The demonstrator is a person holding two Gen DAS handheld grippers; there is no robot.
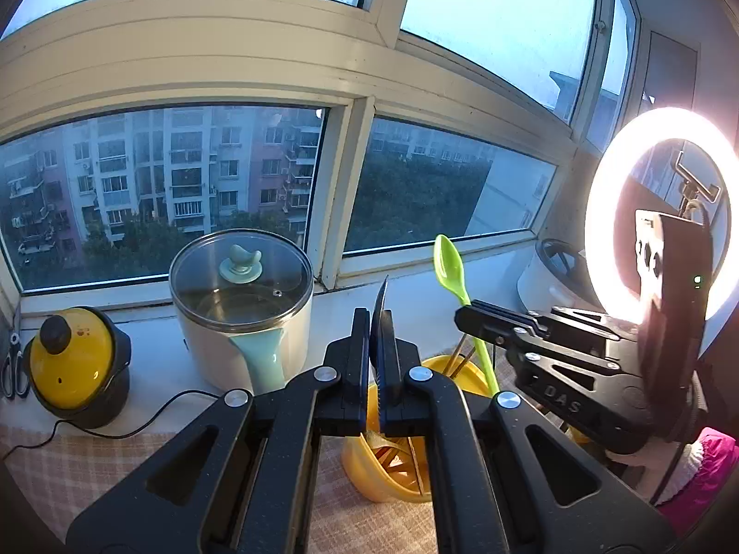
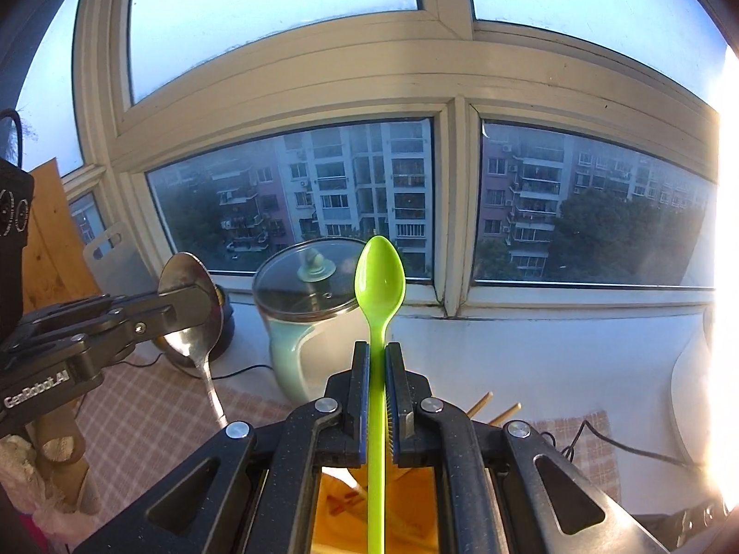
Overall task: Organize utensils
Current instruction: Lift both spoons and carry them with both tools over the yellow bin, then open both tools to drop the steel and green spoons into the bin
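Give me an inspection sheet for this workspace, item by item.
Surface: checked cloth over a white windowsill.
Job's things: green spoon and metal spoon, both bowl-up; yellow holder with chopsticks.
Clutter: glass-lidded pot, yellow-lidded pot, scissors.
Grippers: right tool shut on green spoon; left tool shut on metal spoon.
Cables: black cord on the cloth.
Surroundings: window, ring light.

We note a lime-green spoon (image 2: pixel 379 277), yellow bowl (image 1: pixel 369 471), pink-checked tablecloth (image 1: pixel 60 475), and mint-and-cream pot (image 1: pixel 245 337).
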